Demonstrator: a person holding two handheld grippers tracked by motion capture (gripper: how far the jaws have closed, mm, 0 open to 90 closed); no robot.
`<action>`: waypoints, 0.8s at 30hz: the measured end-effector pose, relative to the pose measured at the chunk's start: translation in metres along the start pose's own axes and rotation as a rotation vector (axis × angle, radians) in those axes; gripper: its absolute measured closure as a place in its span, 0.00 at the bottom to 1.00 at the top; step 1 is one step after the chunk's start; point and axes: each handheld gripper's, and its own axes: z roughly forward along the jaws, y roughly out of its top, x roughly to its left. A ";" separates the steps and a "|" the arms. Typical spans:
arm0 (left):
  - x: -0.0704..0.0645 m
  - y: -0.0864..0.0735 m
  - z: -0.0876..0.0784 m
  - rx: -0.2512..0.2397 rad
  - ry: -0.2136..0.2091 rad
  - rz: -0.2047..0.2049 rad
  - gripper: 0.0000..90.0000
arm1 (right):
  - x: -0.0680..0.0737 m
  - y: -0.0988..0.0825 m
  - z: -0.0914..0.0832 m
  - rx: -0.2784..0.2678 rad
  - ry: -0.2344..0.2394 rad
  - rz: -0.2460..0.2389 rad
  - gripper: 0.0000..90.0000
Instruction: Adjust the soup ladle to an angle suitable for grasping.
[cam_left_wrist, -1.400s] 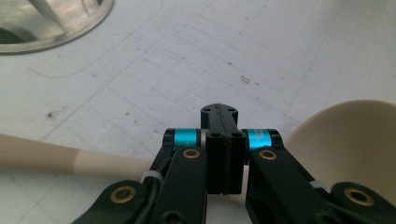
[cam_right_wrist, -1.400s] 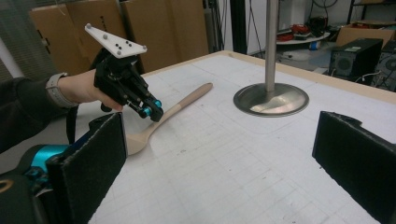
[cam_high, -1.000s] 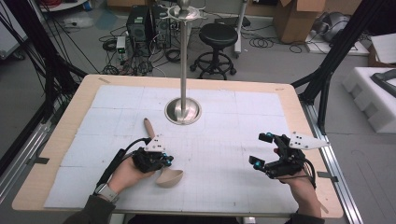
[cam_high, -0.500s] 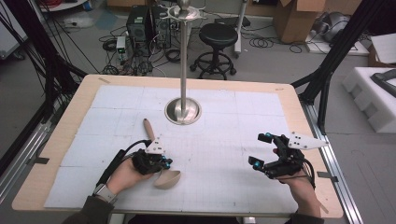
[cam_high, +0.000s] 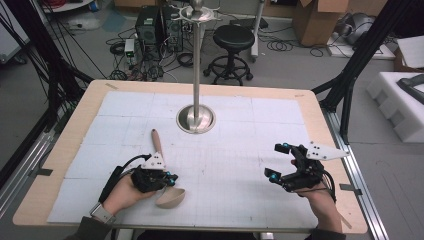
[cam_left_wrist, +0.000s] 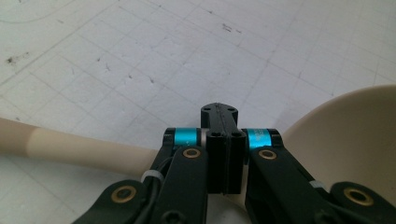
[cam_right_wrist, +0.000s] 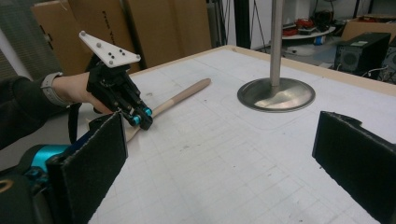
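The ladle (cam_high: 167, 187) lies on the table (cam_high: 60, 165), its pale bowl (cam_left_wrist: 345, 140) turned up and empty, its handle (cam_high: 156, 141) pointing towards the stand (cam_high: 196, 117). The left gripper (cam_high: 170, 178) sits just above the ladle's neck, jaws pressed together with nothing between them. The right gripper (cam_high: 277, 161) hovers well apart at the table's right, jaws spread wide and holding nothing.

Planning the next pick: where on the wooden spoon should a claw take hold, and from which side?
Grip the wooden spoon on its straight handle, just behind the bowl, coming down from above with the jaws straddling the handle. It lies flat on the table, so the slim shaft probably fits between the pads, unlike the wide bowl.
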 end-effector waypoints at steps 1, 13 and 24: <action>0.000 -0.001 -0.002 0.002 -0.003 0.004 1.00 | 0.000 0.000 0.000 0.000 0.000 0.001 0.02; -0.001 -0.020 -0.025 -0.007 -0.015 -0.002 1.00 | 0.000 0.000 0.000 -0.002 0.000 0.001 0.02; -0.004 -0.035 -0.039 0.003 -0.013 -0.007 1.00 | 0.001 -0.001 0.002 0.007 0.003 -0.004 0.02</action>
